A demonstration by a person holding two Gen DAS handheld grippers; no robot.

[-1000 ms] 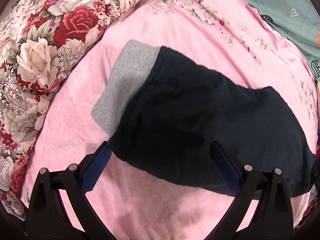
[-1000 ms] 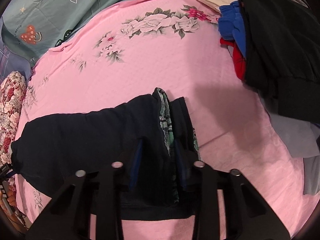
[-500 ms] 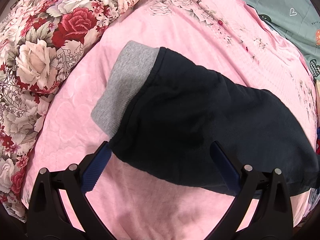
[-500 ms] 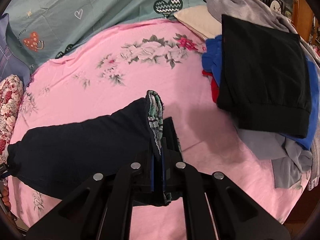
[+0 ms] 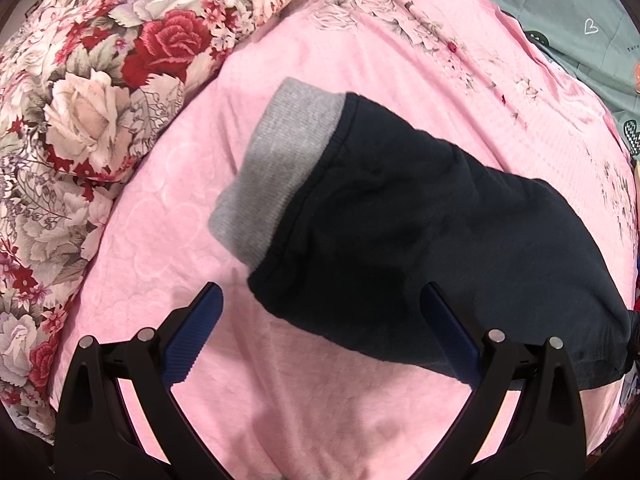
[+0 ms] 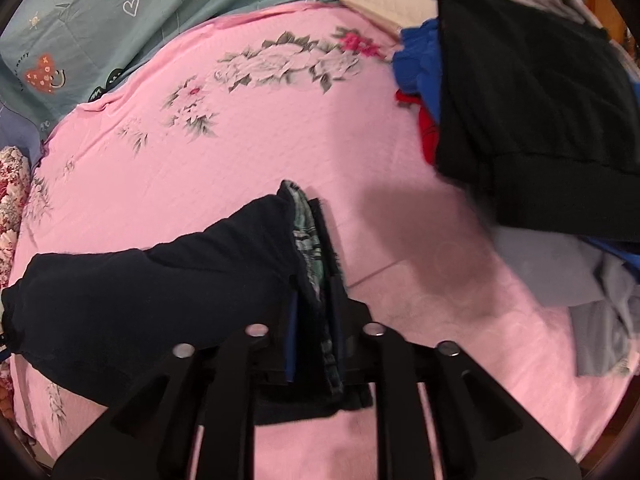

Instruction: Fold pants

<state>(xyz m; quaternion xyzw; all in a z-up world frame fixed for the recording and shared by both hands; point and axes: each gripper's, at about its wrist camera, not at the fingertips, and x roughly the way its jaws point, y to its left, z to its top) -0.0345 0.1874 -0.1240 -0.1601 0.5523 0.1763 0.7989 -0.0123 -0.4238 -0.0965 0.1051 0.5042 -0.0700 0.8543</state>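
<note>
Dark navy pants (image 5: 440,240) lie across a pink bedspread (image 5: 340,420), and their grey ribbed cuff (image 5: 280,168) points to the upper left. My left gripper (image 5: 320,320) hangs open just above the near edge of the leg, close to the cuff, with nothing pressed between its blue pads. In the right wrist view the same pants (image 6: 160,288) stretch off to the left. My right gripper (image 6: 316,320) has the bunched waist with its plaid lining (image 6: 308,240) between its fingers. Its jaws are opening, but the cloth still fills the gap.
A floral quilt (image 5: 80,120) is heaped along the left side. A green patterned sheet (image 6: 100,20) lies at the far end of the bed. To the right sits a pile of clothes (image 6: 520,100), black on top with blue, red and grey beneath.
The right gripper closed tight on the waist, then its jaws widened a little with the cloth still between them. It lifted and tilted slightly. The left gripper stayed put.
</note>
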